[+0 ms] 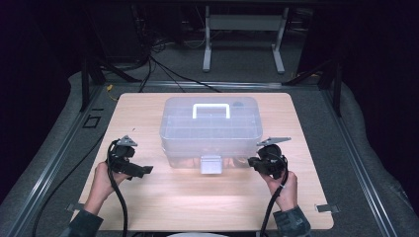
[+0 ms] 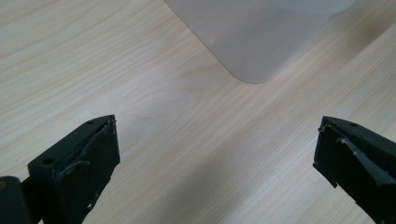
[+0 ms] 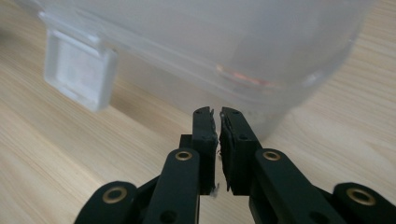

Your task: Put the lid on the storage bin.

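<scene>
A clear plastic storage box (image 1: 211, 129) with a white handle (image 1: 211, 109) on its lid and a white front latch (image 1: 211, 164) stands in the middle of the wooden table (image 1: 163, 197). My left gripper (image 1: 143, 170) hovers at the box's front left, open, with bare wood between its jaws; a rounded corner of the box (image 2: 261, 42) lies ahead of it. My right gripper (image 3: 217, 114) sits at the box's front right corner (image 3: 261, 70), shut with nothing between its pads. The latch (image 3: 79, 70) is to its left.
The table has a dark grey surround with metal rails (image 1: 59, 153). Black cables (image 1: 118, 197) trail from both grippers toward the near edge. A white metal stand (image 1: 244, 39) rises on the floor beyond the table.
</scene>
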Motion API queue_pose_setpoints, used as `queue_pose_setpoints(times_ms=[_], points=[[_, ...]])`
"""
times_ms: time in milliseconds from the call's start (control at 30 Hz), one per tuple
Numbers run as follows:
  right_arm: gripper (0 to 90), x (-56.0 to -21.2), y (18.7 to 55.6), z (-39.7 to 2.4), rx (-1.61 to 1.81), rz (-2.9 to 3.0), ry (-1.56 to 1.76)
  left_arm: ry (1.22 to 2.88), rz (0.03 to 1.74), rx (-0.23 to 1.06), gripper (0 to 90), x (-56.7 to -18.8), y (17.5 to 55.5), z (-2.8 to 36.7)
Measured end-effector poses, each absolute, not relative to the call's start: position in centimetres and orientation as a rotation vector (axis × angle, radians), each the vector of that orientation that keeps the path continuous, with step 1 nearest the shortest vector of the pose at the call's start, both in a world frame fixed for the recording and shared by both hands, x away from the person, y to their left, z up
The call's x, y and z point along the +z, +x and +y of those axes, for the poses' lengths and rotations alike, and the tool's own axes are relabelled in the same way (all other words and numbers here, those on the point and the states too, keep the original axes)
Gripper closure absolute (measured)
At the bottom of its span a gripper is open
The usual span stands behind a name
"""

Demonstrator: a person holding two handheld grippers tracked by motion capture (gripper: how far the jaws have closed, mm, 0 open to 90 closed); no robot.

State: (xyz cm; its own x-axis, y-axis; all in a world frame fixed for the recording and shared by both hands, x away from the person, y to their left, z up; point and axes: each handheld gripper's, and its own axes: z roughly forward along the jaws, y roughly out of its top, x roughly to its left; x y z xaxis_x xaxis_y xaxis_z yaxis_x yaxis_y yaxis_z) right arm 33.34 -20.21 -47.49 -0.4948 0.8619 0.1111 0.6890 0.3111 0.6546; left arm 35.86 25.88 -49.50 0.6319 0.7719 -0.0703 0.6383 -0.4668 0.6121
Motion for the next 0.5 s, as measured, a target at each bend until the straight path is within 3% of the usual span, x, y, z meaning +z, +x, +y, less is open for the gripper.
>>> queue_pose_setpoints(times_ms=[167, 267, 300, 433, 500], points=[[83.0, -48.8, 31.6, -22.5, 0.909, 2.237, 1.444, 2.223, 1.140, 0.317, 0.1, -50.6, 35.2, 26.9], [77.4, -49.9, 31.1, -23.9, 0.856, 2.205, 1.474, 2.204, 1.170, 0.318, 0.1, -51.4, 35.0, 27.5], [72.7, -50.4, 30.9, -24.4, 0.837, 2.192, 1.487, 2.200, 1.176, 0.319, 0.1, -51.6, 34.9, 27.7], [38.9, -51.8, 30.9, -25.6, 0.820, 2.170, 1.538, 2.184, 1.200, 0.316, 0.0, -52.7, 34.7, 28.3], [28.7, -52.5, 30.9, -26.1, 0.825, 2.156, 1.540, 2.172, 1.220, 0.317, 0.0, -53.2, 34.6, 28.5]])
